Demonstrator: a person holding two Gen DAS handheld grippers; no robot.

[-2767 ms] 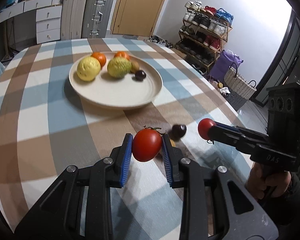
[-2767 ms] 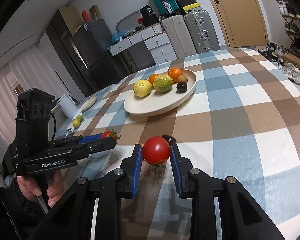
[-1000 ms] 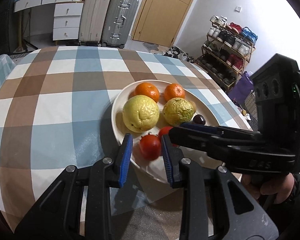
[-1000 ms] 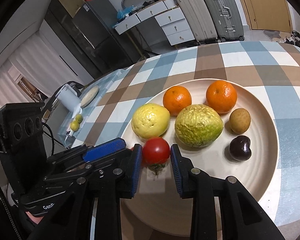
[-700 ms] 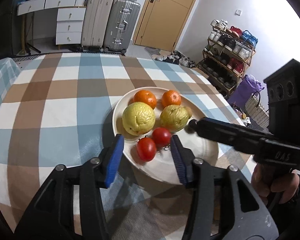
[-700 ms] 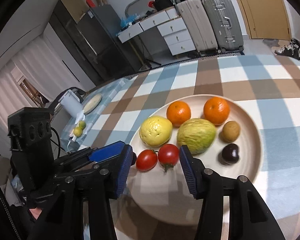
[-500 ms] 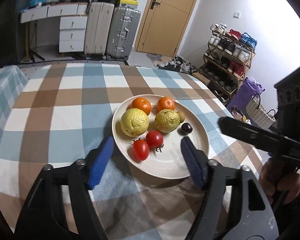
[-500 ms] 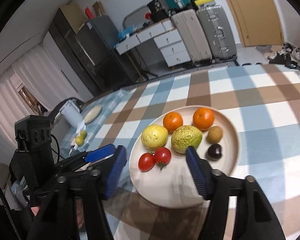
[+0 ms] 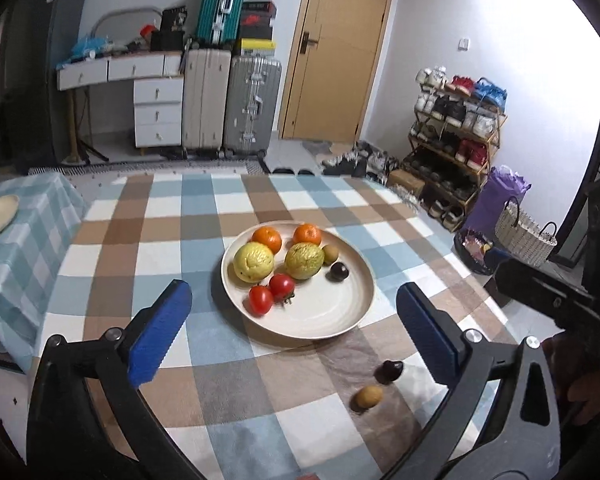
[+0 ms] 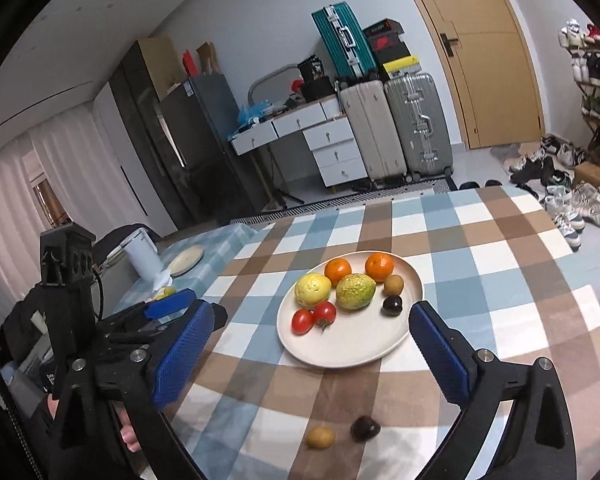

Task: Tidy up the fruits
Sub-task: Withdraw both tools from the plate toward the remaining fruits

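Tomatoes (image 9: 271, 293) lie side by side on the plate (image 9: 340, 322), near its left edge — we judge that step done. Left tool (image 9: 292, 328) and right tool (image 10: 310, 348) have just been opening, jaws wide, nothing between them. Next, we reach for the dark fruit (image 9: 389, 371) and brown fruit (image 9: 368, 396) on the near tabletop (image 9: 236, 392).

Our left black two-finger gripper with blue pads (image 9: 294, 326) has just been opening: jaws now spread wide, nothing between them, pointing forward and downward. Our right black two-finger gripper with blue pads (image 10: 312, 354) likewise has just been opening, now wide apart and empty, angled down. Each shows at the edge of the other's view, gripped by a hand (image 9: 580, 384).
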